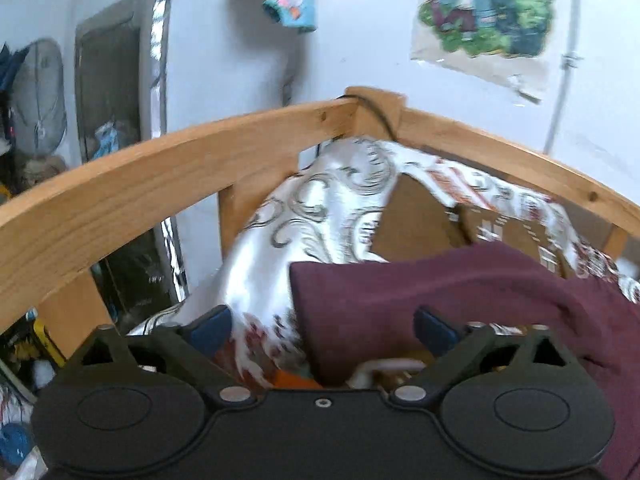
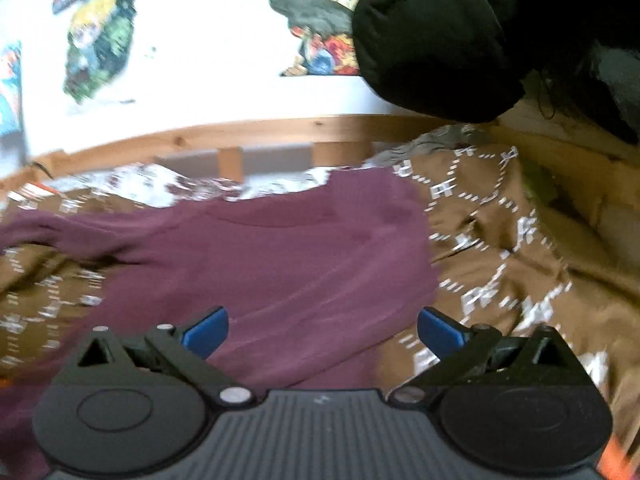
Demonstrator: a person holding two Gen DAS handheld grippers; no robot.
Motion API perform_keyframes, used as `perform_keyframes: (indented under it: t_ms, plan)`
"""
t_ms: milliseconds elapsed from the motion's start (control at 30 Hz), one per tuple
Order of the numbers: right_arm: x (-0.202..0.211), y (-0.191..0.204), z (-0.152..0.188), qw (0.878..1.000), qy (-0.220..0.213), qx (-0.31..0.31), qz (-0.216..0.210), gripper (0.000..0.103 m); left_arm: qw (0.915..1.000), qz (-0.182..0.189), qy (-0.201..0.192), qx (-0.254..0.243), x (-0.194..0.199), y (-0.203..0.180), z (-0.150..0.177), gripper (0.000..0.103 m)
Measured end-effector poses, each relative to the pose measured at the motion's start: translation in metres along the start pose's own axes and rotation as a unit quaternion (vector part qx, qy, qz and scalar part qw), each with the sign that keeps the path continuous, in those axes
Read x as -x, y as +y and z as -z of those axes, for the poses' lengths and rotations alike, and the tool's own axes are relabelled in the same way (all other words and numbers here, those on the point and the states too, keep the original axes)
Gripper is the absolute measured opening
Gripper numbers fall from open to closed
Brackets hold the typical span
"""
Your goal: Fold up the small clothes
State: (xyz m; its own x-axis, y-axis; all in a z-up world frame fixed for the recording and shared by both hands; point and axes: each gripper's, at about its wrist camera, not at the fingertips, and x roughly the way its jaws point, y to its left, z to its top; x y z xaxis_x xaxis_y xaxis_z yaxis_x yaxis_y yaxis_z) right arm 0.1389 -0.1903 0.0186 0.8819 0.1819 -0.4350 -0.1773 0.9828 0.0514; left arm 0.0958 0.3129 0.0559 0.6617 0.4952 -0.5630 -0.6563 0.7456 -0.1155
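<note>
While both tools, the left tool (image 1: 324,330) and right tool (image 2: 322,330), gape wide and empty, the maroon garment (image 2: 280,248) sprawls on the brown bedspread (image 2: 500,248); soft, light cloth, best pinched at an edge.

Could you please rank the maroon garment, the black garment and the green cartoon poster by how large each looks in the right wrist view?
1. Maroon knit garment, spread across the brown patterned bedspread.
2. Black fabric garment, hanging at upper right; partly cropped and nearer the camera, so its true size is unsure.
3. Green cartoon poster on the wall.
</note>
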Motion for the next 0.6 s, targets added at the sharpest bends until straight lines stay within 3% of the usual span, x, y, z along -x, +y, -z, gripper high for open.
perform_keyframes:
  t_ms: [67,133,167,233,400,600]
  plan:
    - [0.002,0.013,0.005,1.000,0.009,-0.010,-0.023,0.103,0.9995,0.005,0.023,0.021,-0.014,0.010,-0.006,0.079]
    - [0.000,0.026,0.012,0.998,0.021,-0.001,-0.053,0.103,0.9980,0.011,0.044,0.043,-0.025,0.016,-0.009,0.050]
    - [0.001,0.032,0.016,0.998,0.020,0.009,-0.062,0.103,0.9979,0.010,0.045,0.044,-0.028,0.017,-0.011,0.041]
    - [-0.002,0.038,0.020,0.997,0.017,0.022,-0.065,0.103,0.9982,0.017,0.049,0.029,-0.028,0.013,-0.014,0.003]
    - [-0.009,0.027,0.024,0.997,0.024,-0.023,-0.070,0.103,0.9989,0.037,0.014,-0.025,-0.004,-0.005,-0.030,0.002]
    - [-0.009,0.008,0.027,0.996,0.018,-0.064,-0.066,0.103,0.9953,0.077,-0.043,-0.041,0.047,-0.019,-0.090,0.001]
